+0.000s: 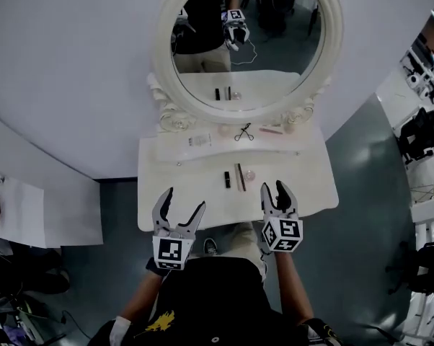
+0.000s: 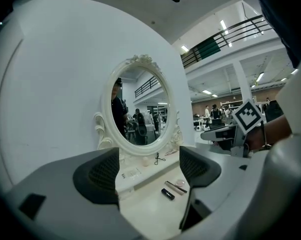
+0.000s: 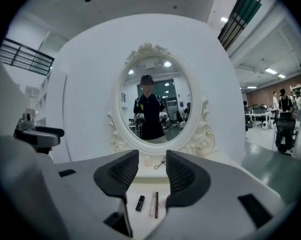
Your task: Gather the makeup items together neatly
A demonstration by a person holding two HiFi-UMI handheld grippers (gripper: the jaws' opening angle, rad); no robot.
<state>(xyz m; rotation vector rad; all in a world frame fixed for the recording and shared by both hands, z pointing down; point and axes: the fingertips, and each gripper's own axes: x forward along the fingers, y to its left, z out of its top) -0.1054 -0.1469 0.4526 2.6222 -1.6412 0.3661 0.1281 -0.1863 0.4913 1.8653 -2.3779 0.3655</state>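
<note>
black eyelash curler (image 1: 244,132) (on shelf (image 1: 163,144)) beneath mirror (image 1: 164,49)

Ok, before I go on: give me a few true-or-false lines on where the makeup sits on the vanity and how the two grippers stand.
1. The left gripper and the right gripper are both empty, jaws apart. True.
2. The black tube, the slim sticks and the round compact lie side by side on the lower tabletop. True.
3. The eyelash curler lies on the lower tabletop beside the black tube. False: it lies on the raised shelf at the foot of the mirror.
4. The right gripper's jaws stand wider apart than the left's. False: the left's stand wider.
</note>
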